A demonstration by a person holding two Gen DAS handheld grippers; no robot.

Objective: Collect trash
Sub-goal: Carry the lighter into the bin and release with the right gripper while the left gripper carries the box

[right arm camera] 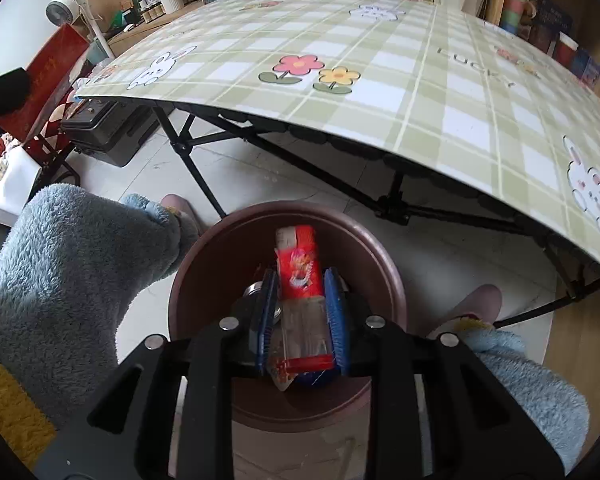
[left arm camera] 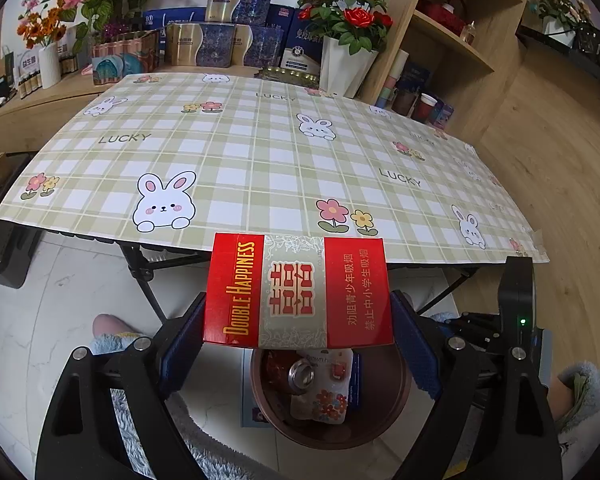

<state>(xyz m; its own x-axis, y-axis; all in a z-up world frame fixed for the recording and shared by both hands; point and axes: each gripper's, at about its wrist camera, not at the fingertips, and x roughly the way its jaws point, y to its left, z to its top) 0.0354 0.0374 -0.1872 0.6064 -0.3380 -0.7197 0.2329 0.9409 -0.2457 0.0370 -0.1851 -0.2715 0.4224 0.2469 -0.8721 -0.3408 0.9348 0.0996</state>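
Observation:
A red "Double Happiness" cigarette box [left arm camera: 298, 288] is clamped crosswise between the blue pads of my left gripper [left arm camera: 298, 298], held just off the table's front edge and above the brown round bin [left arm camera: 384, 412] on the floor. Inside that bin lie a drink can [left arm camera: 302, 374] and a flowered packet [left arm camera: 324, 400]. In the right wrist view my right gripper [right arm camera: 300, 276] points down into the same bin [right arm camera: 220, 264], with its narrow jaws on a red-and-clear snack wrapper [right arm camera: 300, 264] that stands between the pads.
The folding table with its green plaid bunny cloth [left arm camera: 260, 160] overhangs the bin's far side. A person's blue fleece sleeve [right arm camera: 72, 260] and a slippered foot [right arm camera: 480, 300] flank the bin. Boxes, flower vases [left arm camera: 344, 68] and wooden shelves [left arm camera: 452, 40] stand behind the table.

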